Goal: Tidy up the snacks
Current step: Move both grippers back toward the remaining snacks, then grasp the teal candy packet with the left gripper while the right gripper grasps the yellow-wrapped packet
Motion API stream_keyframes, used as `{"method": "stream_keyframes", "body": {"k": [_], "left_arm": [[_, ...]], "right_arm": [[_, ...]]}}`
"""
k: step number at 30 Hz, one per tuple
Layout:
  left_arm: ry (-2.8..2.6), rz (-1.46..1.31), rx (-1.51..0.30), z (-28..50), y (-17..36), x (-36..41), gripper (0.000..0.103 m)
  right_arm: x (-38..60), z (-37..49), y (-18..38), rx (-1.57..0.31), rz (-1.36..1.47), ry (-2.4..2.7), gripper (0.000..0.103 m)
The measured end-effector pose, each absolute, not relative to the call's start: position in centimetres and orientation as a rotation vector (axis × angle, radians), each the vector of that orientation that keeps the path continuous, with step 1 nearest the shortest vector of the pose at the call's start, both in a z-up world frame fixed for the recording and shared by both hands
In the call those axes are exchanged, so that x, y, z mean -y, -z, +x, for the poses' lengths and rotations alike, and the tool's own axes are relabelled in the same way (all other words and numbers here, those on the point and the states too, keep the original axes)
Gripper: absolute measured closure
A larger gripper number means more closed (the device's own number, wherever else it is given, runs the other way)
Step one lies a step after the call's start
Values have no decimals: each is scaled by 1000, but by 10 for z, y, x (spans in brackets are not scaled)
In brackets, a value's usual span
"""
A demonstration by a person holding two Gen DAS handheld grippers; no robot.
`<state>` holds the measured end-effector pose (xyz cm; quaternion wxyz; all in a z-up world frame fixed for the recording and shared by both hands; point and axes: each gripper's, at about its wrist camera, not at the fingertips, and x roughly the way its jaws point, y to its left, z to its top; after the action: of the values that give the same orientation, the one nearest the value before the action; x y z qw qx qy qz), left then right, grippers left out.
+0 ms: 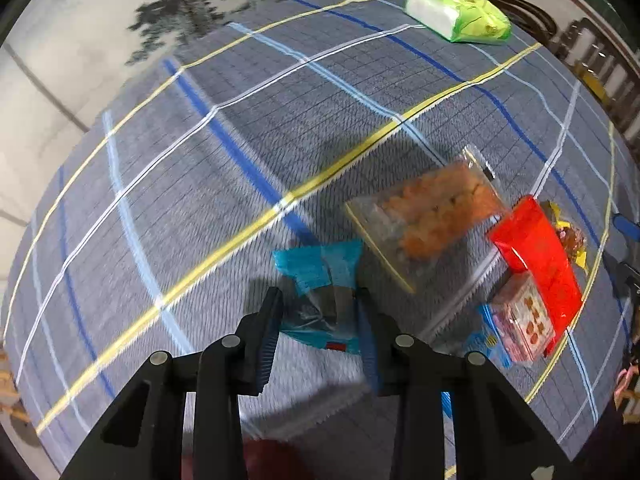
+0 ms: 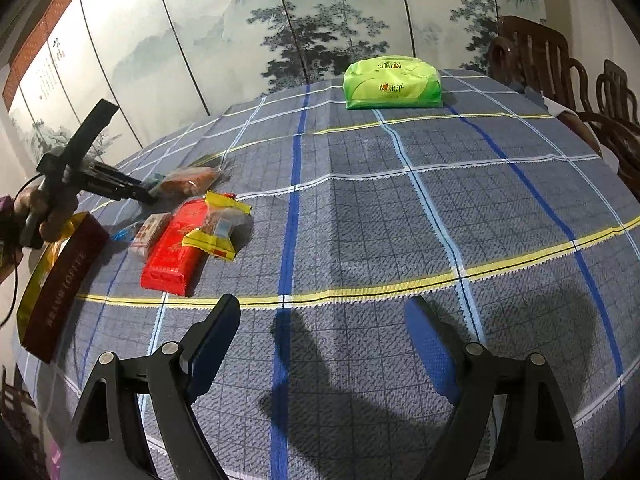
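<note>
My left gripper (image 1: 318, 300) is closed around a blue snack packet (image 1: 320, 280) just above the checked tablecloth. To its right lie a clear bag of orange snacks (image 1: 432, 212), a red packet (image 1: 536, 256), a pink-and-white small box (image 1: 520, 320) and a yellow-edged packet (image 1: 570, 236). In the right wrist view my right gripper (image 2: 324, 308) is open and empty over the cloth. The red packet (image 2: 176, 244), the yellow-edged packet (image 2: 218, 226) and the left gripper's body (image 2: 100, 180) show at the left.
A green tissue pack (image 2: 394, 82) lies at the table's far side, also in the left wrist view (image 1: 460, 14). A dark red toffee box (image 2: 60, 284) stands at the left table edge. Wooden chairs (image 2: 560, 76) stand at the right. A painted screen (image 2: 320, 20) is behind.
</note>
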<state>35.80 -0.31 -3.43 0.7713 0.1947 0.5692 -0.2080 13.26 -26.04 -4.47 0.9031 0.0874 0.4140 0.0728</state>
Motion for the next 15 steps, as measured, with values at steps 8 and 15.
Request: {"method": "stream_keyframes", "body": {"k": [8, 15], "left_arm": [[439, 207, -1134, 276, -28, 0, 71], [483, 73, -1089, 192, -54, 15, 71]], "right_arm": [[261, 133, 45, -853, 196, -172, 18], [230, 154, 36, -857, 101, -400, 22]]}}
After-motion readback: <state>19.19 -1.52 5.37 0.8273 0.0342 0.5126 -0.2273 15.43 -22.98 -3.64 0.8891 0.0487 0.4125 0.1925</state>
